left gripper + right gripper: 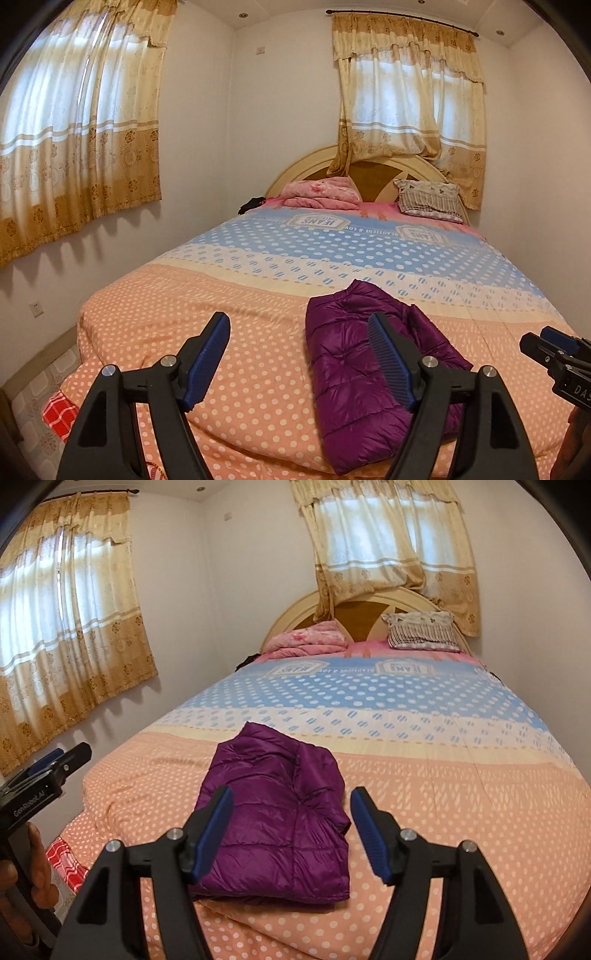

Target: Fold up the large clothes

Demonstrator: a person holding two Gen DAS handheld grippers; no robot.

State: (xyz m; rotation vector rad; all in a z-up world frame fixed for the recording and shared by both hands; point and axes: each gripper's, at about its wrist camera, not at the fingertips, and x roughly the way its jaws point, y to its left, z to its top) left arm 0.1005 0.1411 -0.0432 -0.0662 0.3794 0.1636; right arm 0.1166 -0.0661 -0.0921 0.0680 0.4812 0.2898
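While the left wrist view looks up the bed, left gripper spread wide and empty, folded purple jacket on the orange dotted bedspread near the foot, in the right wrist view, right gripper wide, empty, above the jacket, hand at left.

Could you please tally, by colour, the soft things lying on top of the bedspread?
Purple: 1, the folded jacket
Pink: 1, the folded blanket
White patterned: 1, the pillow
Total: 3
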